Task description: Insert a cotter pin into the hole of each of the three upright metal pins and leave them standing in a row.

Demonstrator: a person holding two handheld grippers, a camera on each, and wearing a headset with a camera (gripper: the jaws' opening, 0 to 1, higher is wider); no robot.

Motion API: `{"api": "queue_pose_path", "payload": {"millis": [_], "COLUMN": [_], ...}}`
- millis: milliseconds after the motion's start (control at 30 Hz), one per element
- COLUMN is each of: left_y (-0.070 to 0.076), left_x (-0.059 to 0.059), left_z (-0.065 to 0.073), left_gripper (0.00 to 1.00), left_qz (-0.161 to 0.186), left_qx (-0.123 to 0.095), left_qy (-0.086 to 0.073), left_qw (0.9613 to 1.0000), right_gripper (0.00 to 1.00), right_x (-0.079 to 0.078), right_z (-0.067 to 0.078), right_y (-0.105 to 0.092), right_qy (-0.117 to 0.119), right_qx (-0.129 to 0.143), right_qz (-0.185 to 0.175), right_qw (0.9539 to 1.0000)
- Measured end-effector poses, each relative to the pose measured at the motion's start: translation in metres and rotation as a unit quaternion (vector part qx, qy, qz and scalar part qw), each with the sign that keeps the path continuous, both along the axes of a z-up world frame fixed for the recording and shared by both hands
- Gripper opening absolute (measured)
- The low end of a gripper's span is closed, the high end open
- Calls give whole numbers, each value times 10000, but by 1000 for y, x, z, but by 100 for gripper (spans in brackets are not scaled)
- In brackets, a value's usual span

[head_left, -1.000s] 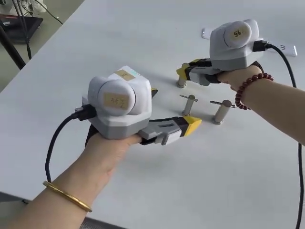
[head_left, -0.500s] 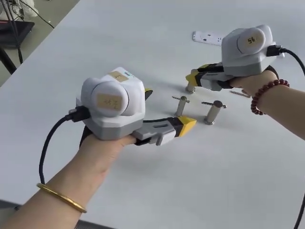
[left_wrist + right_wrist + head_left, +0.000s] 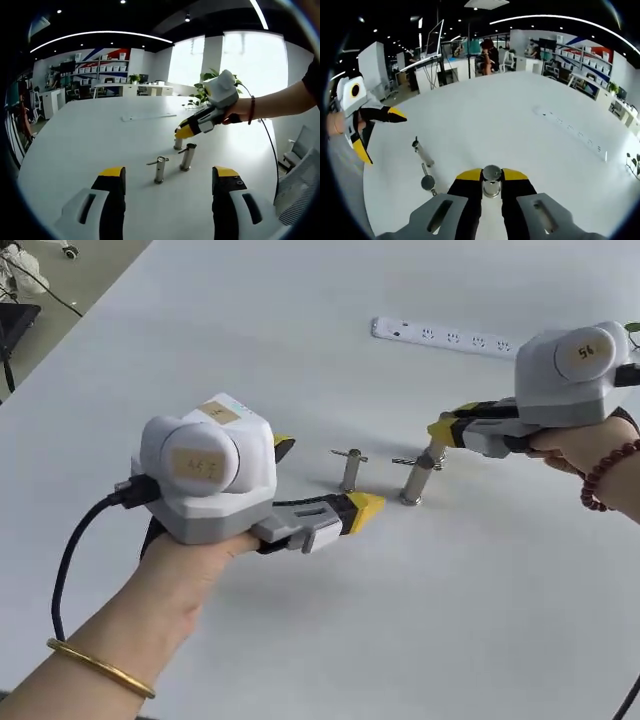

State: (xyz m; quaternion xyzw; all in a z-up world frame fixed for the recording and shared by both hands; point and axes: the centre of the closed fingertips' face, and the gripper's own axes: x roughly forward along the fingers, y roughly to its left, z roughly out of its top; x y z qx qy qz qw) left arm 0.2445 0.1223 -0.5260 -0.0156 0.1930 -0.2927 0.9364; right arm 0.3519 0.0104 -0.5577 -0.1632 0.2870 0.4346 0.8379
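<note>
Head view: L gripper (image 3: 325, 476) sits low left in a hand, jaws wide apart w/ nothing between them. Its far jaw is half hidden behind the gripper body. R gripper (image 3: 442, 432) comes in from the right edge, yellow tips down on the far pin (image 3: 436, 452). Most of that pin is covered by the tips, only a short bit of shaft shows.

Right gripper view: both jaws press the sides of the far pin's head, so it's clamped. Can't tell if a cotter pin goes thru this one, as the hole is out of sight.

All 3 pins stand upright on the white table (image 3: 450, 620), roughly in a line running away from the L gripper. Near pin (image 3: 350, 472) has a cotter pin (image 3: 348, 453) crosswise thru its top. Mid pin (image 3: 413, 485) also carries one (image 3: 408, 462), sticking out to the side. Mid and far pins are just beside each other and overlap in head view. Near pin stands a bit apart.

Power strip (image 3: 445, 337) lies well behind the pins, its right end cut off by the R gripper body.
</note>
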Motion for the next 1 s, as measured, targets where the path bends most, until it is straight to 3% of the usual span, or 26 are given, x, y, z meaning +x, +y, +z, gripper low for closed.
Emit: {"api": "queue_pose_path", "payload": {"millis": [233,433,733,1000], "left_y": [-3,-5,-10,-12], "left_x": [-1,-2,-4,-4], "left_z": [1,-1,-3,2], "left_gripper": [72,72,72,72], "left_qz": [-64,-112,-216,-264], "left_qx": [5,38,84,47], "left_qy": [-54,-41,-37,-134], "left_qw": [10000,9999,9997,9996], "right_gripper": [8,8,8,8], "right_x": [-6,-32,-71,-104], "right_z": [-2,3,4,7], "right_y": [-30,-40,-35,-17], "right_qy": [50,43,86,141], "right_qx": [114,258,264,302], "right_qz": [-155,-38,603,1362], "right_qw": [9998,9996,9978,9901]}}
